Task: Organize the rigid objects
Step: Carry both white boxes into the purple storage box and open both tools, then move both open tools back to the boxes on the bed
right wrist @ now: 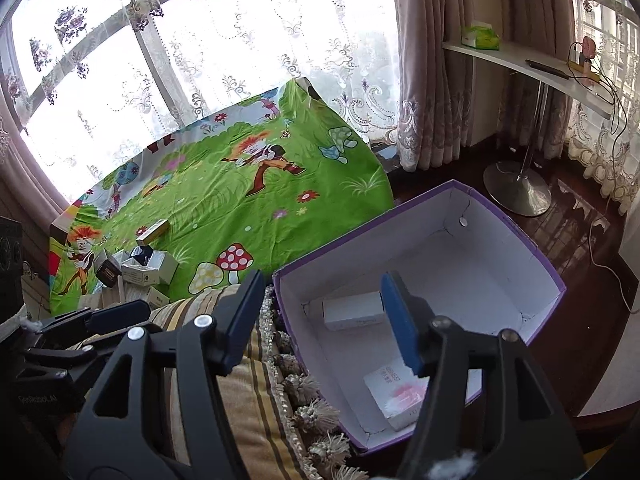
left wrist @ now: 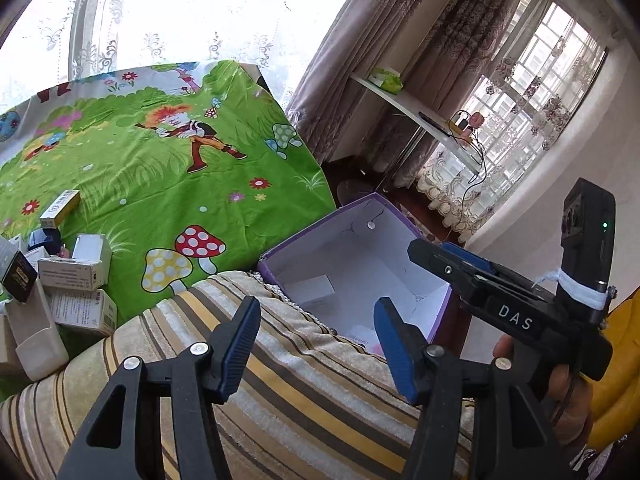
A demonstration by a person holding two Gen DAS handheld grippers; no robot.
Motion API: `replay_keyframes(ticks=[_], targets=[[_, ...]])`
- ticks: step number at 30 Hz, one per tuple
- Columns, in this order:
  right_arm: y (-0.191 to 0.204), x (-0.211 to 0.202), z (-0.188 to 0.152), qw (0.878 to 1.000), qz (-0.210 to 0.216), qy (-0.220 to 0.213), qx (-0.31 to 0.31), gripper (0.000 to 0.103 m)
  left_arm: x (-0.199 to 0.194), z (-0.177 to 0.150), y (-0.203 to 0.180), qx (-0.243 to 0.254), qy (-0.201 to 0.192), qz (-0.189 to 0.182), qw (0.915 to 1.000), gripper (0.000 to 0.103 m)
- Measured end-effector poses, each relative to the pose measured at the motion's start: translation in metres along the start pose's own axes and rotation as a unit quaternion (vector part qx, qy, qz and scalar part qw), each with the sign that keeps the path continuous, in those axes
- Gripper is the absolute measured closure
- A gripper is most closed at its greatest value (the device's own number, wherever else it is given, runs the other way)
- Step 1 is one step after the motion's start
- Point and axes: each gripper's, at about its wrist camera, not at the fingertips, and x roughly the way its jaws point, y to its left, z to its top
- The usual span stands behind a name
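Both grippers hang over the striped cushion (left wrist: 304, 380) right at the edge of a purple cardboard box (right wrist: 532, 248) with a white inside. The left gripper (left wrist: 316, 344) has its blue-padded jaws spread wide with nothing between them, just the cushion's yellow and brown stripes and the box's near corner showing through the gap. The right gripper (right wrist: 324, 320) is the same story: jaws wide apart, nothing held, with its right finger over the box opening and its left finger over the cushion's tasselled fringe (right wrist: 304, 392).

Inside the box there are two things lying flat on the bottom: a plain white carton (right wrist: 352, 314) near the cushion-side wall, and a white packet with pink print (right wrist: 396, 392) closer to the near corner (partly hidden behind the right finger). A small round metal stud (right wrist: 464, 222) sits on the far inner wall.

The rest of the rigid stuff is piled on the green cartoon-print sheet (left wrist: 168, 168) with the mushrooms: a yellow-and-white carton (left wrist: 60, 208) lying on its own a bit up from the pile, an open white carton (left wrist: 86, 260), a white box with a barcode (left wrist: 86, 312) under it, a black box with gold print (left wrist: 18, 276), and a cream plastic container (left wrist: 36, 340) leaning at the near edge. That pile is well apart from the purple box, with the cushion in between.

From the left wrist view you can see the right gripper's body, labelled DAS, held in the person's hand (left wrist: 568, 396) off to the right.
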Motion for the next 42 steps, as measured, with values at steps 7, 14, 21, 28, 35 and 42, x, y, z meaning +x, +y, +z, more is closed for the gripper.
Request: replay_keyframes(ticks=[7, 14, 21, 28, 35, 42], targets=[[0.037, 0.001, 0.004, 0.999, 0.022, 0.006, -0.027, 0.036, -0.033, -0.002, 0.039, -0.030, -0.037, 0.032, 0.9983, 0.043], [0.076, 0.008, 0.007, 0.997, 0.040, 0.018, -0.063, 0.036, -0.069, -0.010, 0.082, -0.058, -0.079, 0.089, 0.9913, 0.043], [0.109, 0.023, 0.010, 0.994, 0.059, 0.036, -0.088, 0.036, -0.100, -0.019, 0.135, -0.116, -0.101, 0.128, 0.9798, 0.043], [0.143, 0.039, 0.016, 0.989, 0.074, 0.048, -0.118, 0.034, -0.121, -0.025, 0.186, -0.173, -0.110, 0.168, 0.9642, 0.043], [0.173, 0.057, 0.023, 0.983, 0.092, 0.059, -0.145, 0.033, -0.129, -0.028, 0.223, -0.227, -0.104, 0.182, 0.9511, 0.043], [0.201, 0.068, 0.027, 0.975, 0.105, 0.067, -0.182, 0.031, -0.128, -0.026, 0.250, -0.270, -0.080, 0.187, 0.9411, 0.043]])
